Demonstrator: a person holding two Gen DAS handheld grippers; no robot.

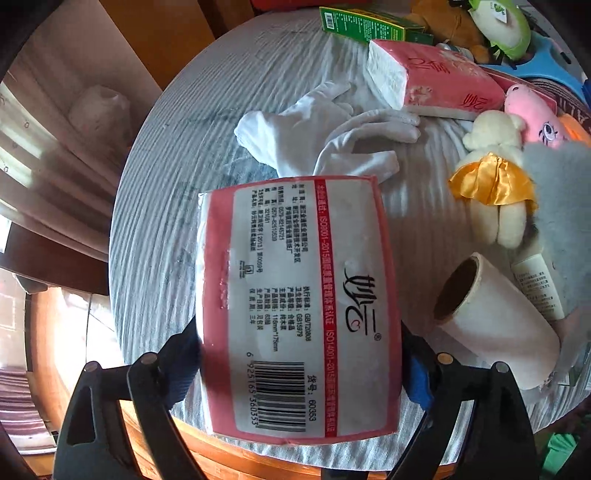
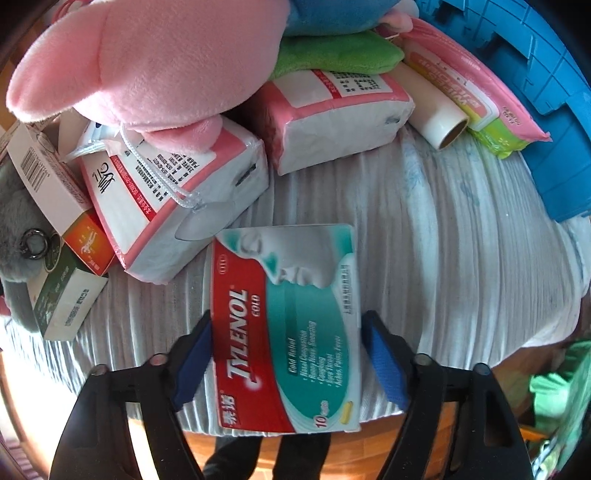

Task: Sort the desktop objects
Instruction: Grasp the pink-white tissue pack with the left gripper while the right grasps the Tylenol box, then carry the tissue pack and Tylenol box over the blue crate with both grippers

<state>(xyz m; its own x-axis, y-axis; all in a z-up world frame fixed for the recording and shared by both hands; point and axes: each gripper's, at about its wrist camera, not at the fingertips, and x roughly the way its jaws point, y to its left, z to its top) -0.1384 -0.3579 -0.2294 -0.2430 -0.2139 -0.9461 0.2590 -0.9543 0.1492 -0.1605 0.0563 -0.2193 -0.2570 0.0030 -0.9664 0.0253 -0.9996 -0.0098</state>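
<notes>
Left wrist view looks steeply down at a round table under a pale ribbed cloth [image 1: 166, 221]. The left gripper [image 1: 301, 354] straddles a pink and white tissue pack [image 1: 295, 306], which lies label-up near the table's front edge. The left finger [image 1: 184, 354] meets the pack's side; the blue pad of the right finger [image 1: 417, 376] sits at the pack's other side, and whether it presses cannot be told. Beyond the pack lie white gloves [image 1: 332, 136], another tissue pack [image 1: 432, 81] and a green box [image 1: 369, 24]. To the right are a paper roll [image 1: 491, 317], a cream plush doll with a gold skirt [image 1: 495, 177] and a pink plush toy [image 1: 532, 114].

Right wrist view shows the right gripper [image 2: 288, 365] around a red and teal Tylenol box [image 2: 284, 332], lying flat on the cloth near the table's edge. The left blue pad [image 2: 194, 363] touches the box; the right pad [image 2: 386, 363] stands slightly clear, so the jaws are apart. Behind lie two tissue packs [image 2: 173, 199], a large pink plush [image 2: 147, 62], a small white and orange box [image 2: 55, 184], a slim roll [image 2: 436, 110], a pink wipes packet [image 2: 476, 92] and a blue plastic stool [image 2: 535, 92].
</notes>
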